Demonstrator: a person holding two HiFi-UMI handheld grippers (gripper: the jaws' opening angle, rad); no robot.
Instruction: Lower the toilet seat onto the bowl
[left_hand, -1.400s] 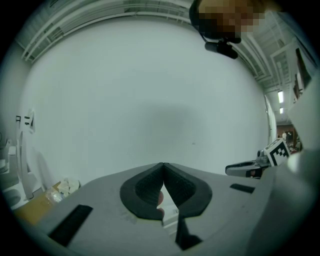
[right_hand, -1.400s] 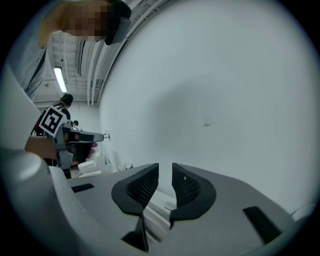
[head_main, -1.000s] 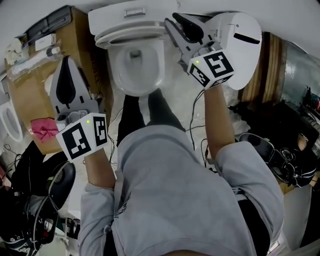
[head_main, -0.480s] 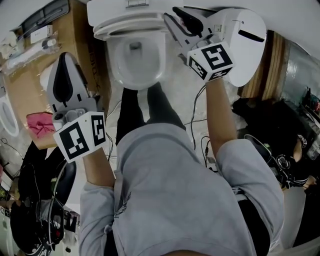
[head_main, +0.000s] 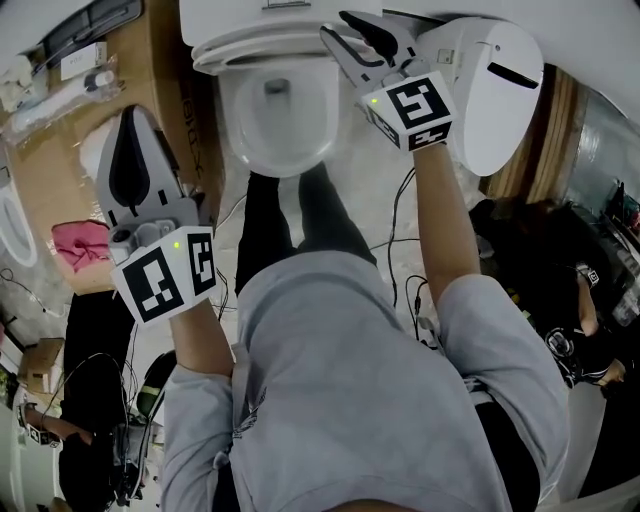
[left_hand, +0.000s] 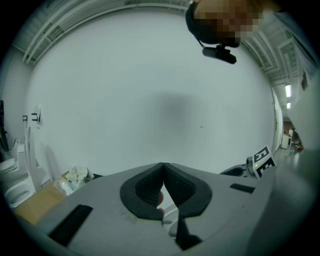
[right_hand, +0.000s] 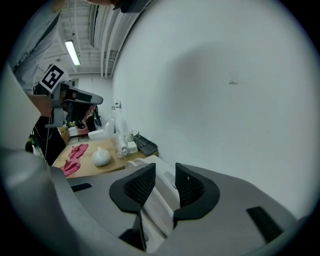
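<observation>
I have the toilet bowl (head_main: 232, 120) straight ahead, with the person's legs (head_main: 300, 220) just before it; the toilet seat (head_main: 250, 48) sits at the bowl's far rim, and the tank (head_main: 230, 15) is behind that; my right tool (head_main: 335, 24) is at the seat's right end, its jaws opening with the seat's edge between them; a second fixture (head_main: 490, 90) stands just right of that tool; left of the bowl is a cardboard box (head_main: 60, 140), a cloth (head_main: 80, 245) on its near part; my left tool (head_main: 133, 120) hangs over the box's right edge, apart from the bowl; cables (head_main: 400, 220) lie on the floor right of the legs.
</observation>
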